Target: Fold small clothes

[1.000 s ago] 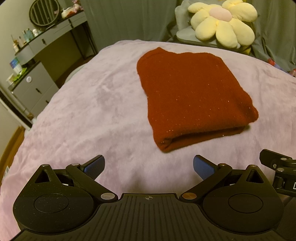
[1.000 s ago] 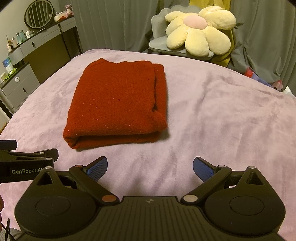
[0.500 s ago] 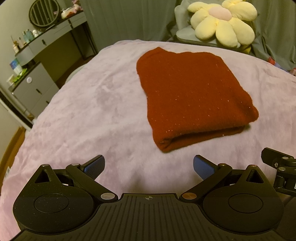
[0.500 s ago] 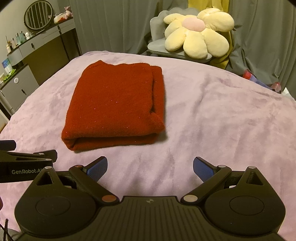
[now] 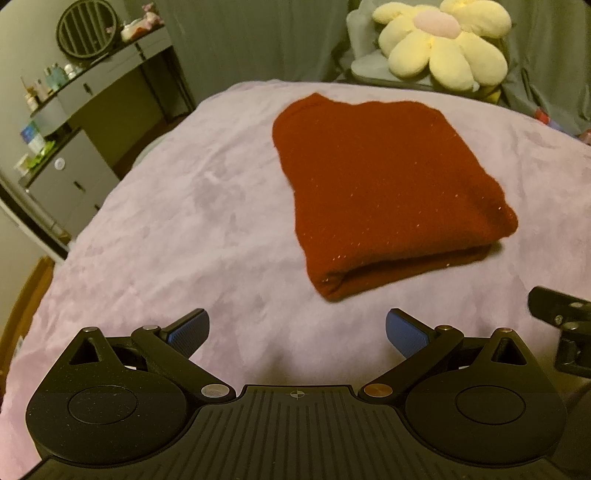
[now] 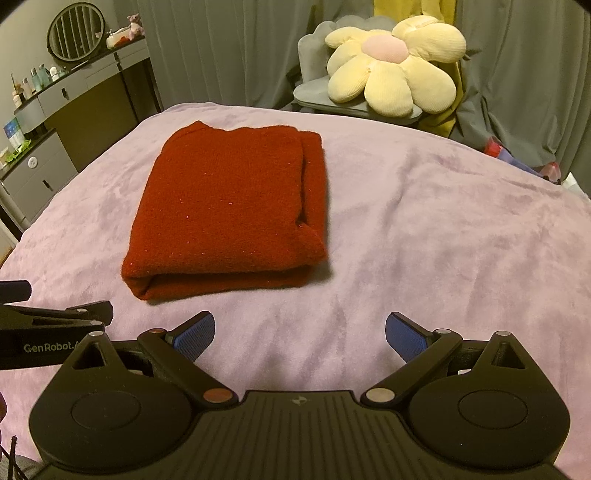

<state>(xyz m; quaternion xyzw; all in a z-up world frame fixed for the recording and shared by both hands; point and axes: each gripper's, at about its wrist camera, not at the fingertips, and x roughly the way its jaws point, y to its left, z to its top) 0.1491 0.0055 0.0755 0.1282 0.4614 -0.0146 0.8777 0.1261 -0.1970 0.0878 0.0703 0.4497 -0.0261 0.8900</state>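
A dark red knitted garment (image 5: 384, 192) lies folded into a thick rectangle on a bed covered by a pale purple plush blanket (image 5: 177, 229). Its rounded fold faces the camera, with layered edges showing along its right side in the right wrist view (image 6: 221, 210).

The left gripper (image 5: 295, 330) is held above the blanket on the near side of the garment, its blue-padded fingers spread wide with nothing between them; the garment sits beyond it and off towards its right finger, not touching. The right gripper (image 6: 299, 332) is likewise held on the near side of the garment, fingers wide apart and empty; from here the garment lies beyond and towards its left finger, clear of both pads. Each gripper shows at the edge of the other's view, so the two are side by side in front of the garment's near edge.

Beyond the garment, past the far edge of the bed, a grey chair (image 6: 314, 92) carries a large cream flower-shaped cushion (image 6: 391, 62) with a pink centre. Grey curtains (image 6: 221, 48) hang behind it. To the left of the garment, off the bed, stands a grey dressing table (image 6: 74, 96) with drawers, small bottles and a round mirror (image 6: 75, 31) on top.
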